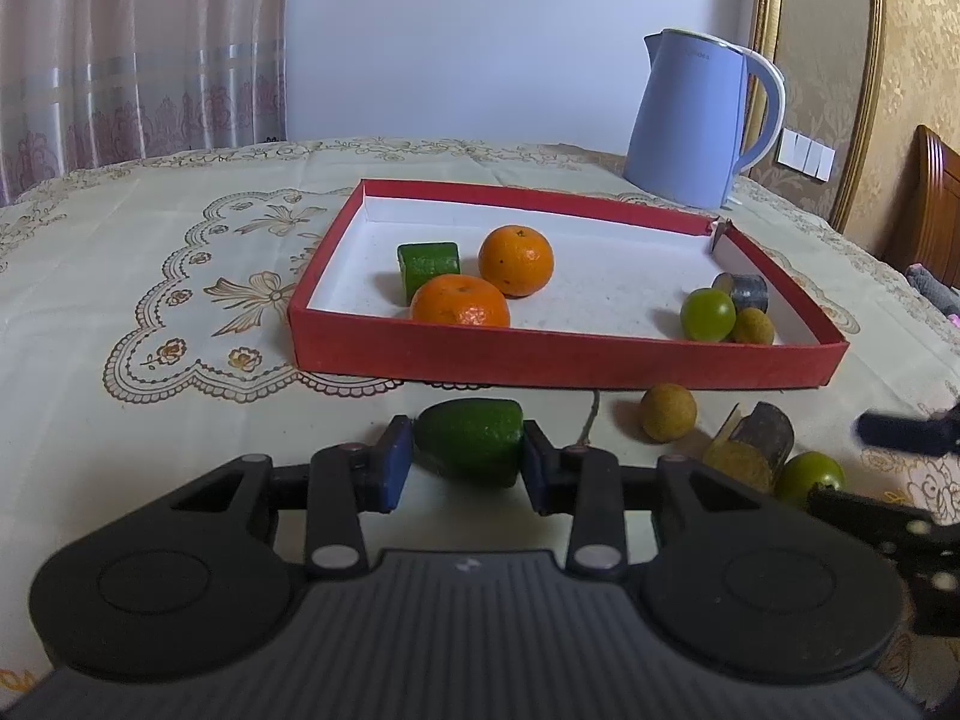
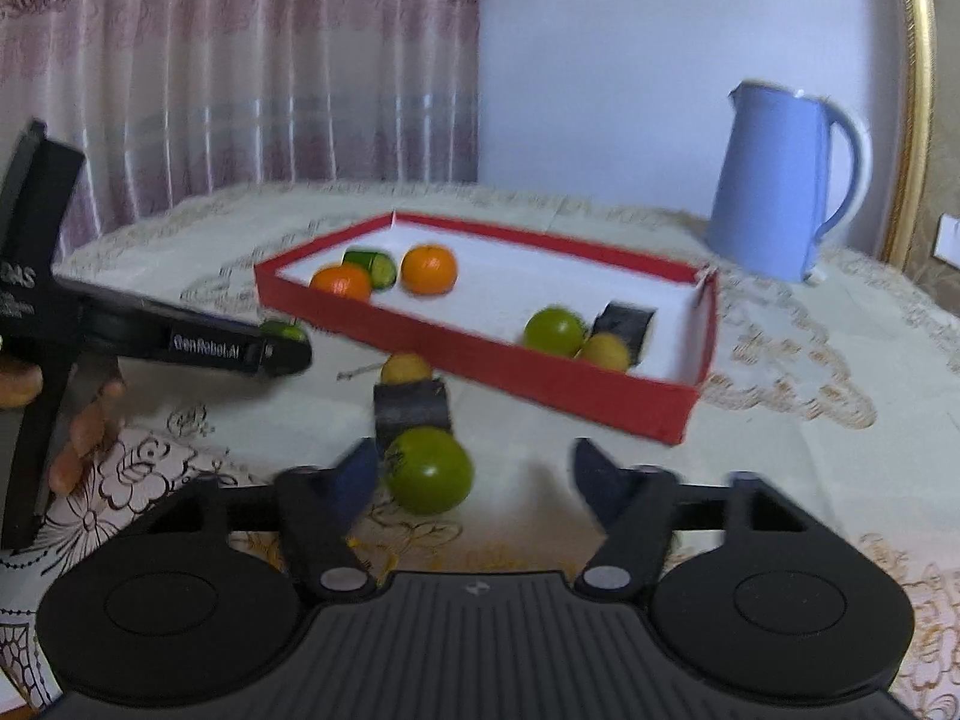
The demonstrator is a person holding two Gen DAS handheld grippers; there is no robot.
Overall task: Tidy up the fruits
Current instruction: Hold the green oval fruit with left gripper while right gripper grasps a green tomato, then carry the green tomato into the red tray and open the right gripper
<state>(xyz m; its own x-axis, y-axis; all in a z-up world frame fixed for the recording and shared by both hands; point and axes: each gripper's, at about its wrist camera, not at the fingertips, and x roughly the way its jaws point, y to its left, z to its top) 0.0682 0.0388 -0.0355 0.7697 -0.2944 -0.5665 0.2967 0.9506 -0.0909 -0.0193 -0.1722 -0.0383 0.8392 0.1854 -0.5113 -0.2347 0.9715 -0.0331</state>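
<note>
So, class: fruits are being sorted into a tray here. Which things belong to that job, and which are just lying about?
Part of the job:
- red tray
- two oranges in it
- green chunk gripped by left gripper
- round green fruit between the open right gripper jaws
- small yellow fruit on the cloth

Just lying about:
- blue kettle
- curtain

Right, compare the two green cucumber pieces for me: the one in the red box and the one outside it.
The cucumber piece in the box lies free on the white floor of the red box beside two oranges; the cucumber piece outside is on the tablecloth, pinched by the left claw. The boxed piece looks shorter and blockier, the outside piece longer and more tapered. Both are dark green and lie on their sides.
</note>
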